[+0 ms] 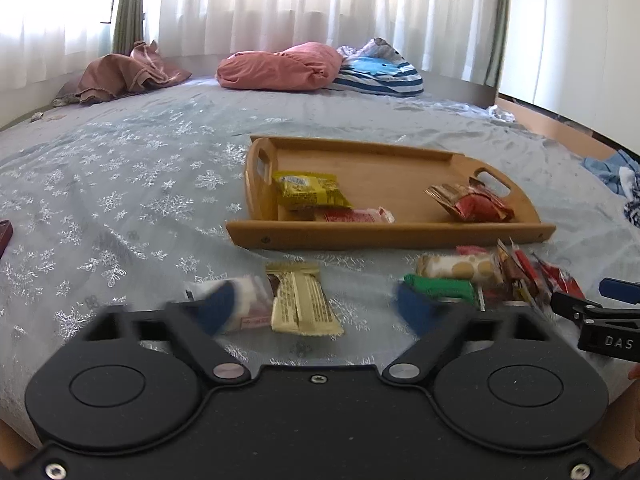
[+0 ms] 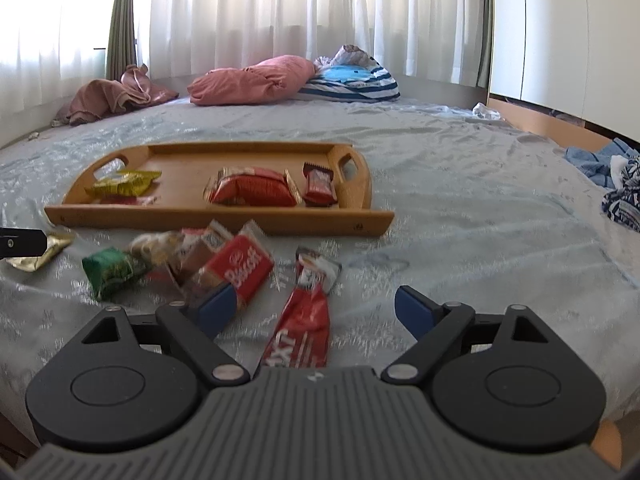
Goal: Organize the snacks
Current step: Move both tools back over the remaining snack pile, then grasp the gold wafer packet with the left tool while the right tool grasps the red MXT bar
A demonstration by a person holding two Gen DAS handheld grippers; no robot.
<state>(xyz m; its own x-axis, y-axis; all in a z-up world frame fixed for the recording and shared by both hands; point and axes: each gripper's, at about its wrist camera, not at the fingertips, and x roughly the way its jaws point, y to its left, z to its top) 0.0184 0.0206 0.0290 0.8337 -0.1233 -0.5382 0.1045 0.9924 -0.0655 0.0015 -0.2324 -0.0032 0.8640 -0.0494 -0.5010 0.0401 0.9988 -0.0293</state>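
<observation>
A wooden tray [image 1: 400, 236] [image 2: 224, 220] lies on the bed and holds a yellow pack [image 1: 310, 190] [image 2: 124, 184], a red bar [image 1: 352, 215], a red biscuit pack [image 1: 472, 202] [image 2: 252, 192] and a small red bar [image 2: 319, 188]. Loose snacks lie in front of it: a cream wrapper [image 1: 302, 300], a white packet [image 1: 252, 296], a green pack [image 1: 440, 288] [image 2: 114, 270], a Biscoff pack [image 2: 244, 270] and a long red bar [image 2: 304, 320]. My left gripper [image 1: 316, 308] is open around the cream wrapper. My right gripper [image 2: 314, 308] is open over the long red bar.
The bed [image 1: 120, 184] has a grey snowflake cover. Pink pillow [image 1: 280, 66], striped pillow [image 1: 380, 74] and brown cloth [image 1: 120, 76] lie at the far side. Blue clothes [image 2: 608, 172] lie at the right. The right gripper's tip shows in the left wrist view [image 1: 600, 308].
</observation>
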